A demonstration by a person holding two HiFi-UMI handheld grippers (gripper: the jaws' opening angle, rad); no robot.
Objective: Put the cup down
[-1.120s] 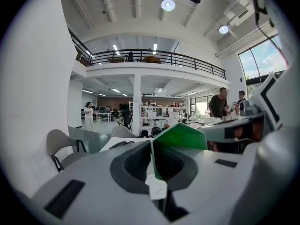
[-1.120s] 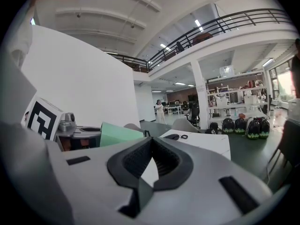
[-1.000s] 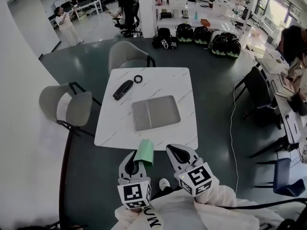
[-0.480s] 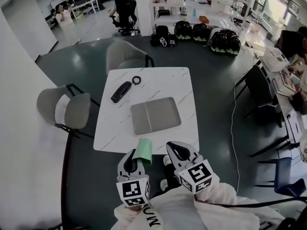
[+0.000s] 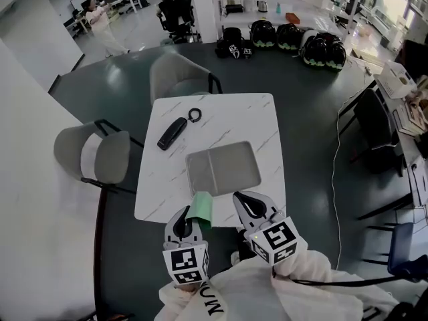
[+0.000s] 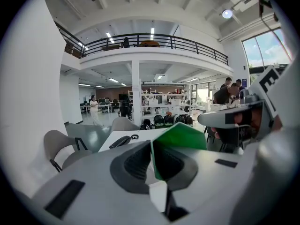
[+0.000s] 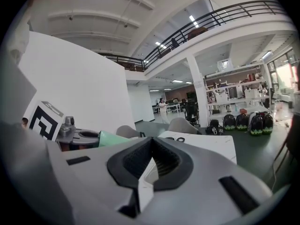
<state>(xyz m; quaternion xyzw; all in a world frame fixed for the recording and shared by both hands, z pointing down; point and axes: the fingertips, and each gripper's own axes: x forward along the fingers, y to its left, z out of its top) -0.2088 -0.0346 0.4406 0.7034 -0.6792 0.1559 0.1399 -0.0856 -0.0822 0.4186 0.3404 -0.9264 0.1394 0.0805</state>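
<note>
A green cup [image 5: 201, 209] is gripped by the left gripper [image 5: 184, 223], whose jaws are clamped on the cup's thin wall – in the left gripper view the wall is seen pinched edge-on between the two dark pads, with the rest of the cup [image 6: 180, 137] spread out to the right of them. In the head view the cup is held tilted, and it is seen over the near edge of the white marbled table [image 5: 221, 122], just at the near-left corner of the grey tray [image 5: 223, 169]; whether it touches the table cannot be told. The right gripper [image 5: 247, 210] is held just beside the left one, its jaws brought together with nothing between them – only a narrow slit is shown in the right gripper view. Farther back on the table a long black object [image 5: 172, 133] and a small black ring [image 5: 194, 115] are laid near each other. Two grey chairs [image 5: 93, 158] [image 5: 177, 75] are set at the table's left and far sides.
</note>
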